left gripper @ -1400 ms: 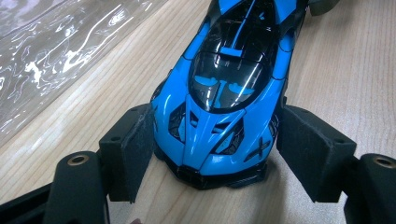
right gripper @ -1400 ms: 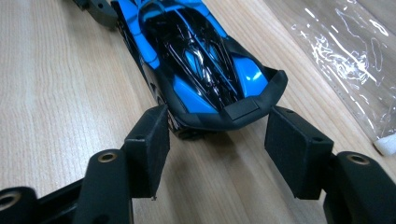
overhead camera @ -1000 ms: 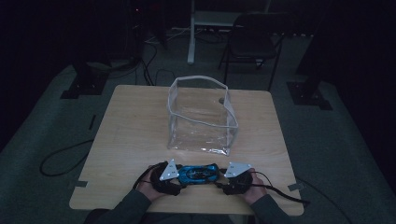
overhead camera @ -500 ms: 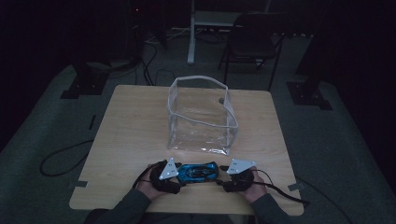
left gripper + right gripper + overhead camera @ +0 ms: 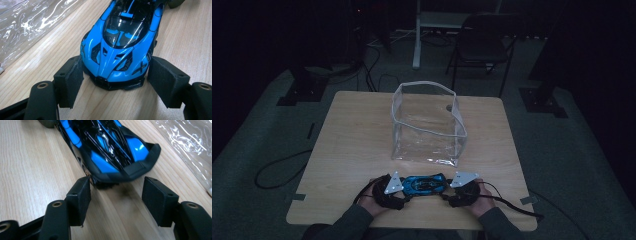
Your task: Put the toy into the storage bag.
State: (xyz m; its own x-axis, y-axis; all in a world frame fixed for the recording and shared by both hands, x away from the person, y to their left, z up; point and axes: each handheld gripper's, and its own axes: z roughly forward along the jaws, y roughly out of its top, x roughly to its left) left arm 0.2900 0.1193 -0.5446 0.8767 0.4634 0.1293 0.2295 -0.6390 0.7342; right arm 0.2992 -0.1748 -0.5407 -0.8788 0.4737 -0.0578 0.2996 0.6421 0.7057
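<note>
Car (image 5: 120,42): glossy blue, black canopy, on table (image 5: 352,150) | left gripper (image 5: 115,80): jaws apart | right gripper (image 5: 115,195): jaws apart

Bright blue toy car (image 5: 120,45) with glossy black roof and trim, pale wood-grain surface (image 5: 357,145), clear bag (image 5: 427,125) with whitish rim, black left tool (image 5: 115,80), black right tool (image 5: 116,195), grey plate (image 5: 464,179)

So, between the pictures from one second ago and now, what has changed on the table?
Nothing has visibly changed. The blue toy car lies at the near edge of the table as before, with the left gripper at its front and the right gripper at its rear, both with jaws open. The clear plastic bag stands in the same place.
</note>
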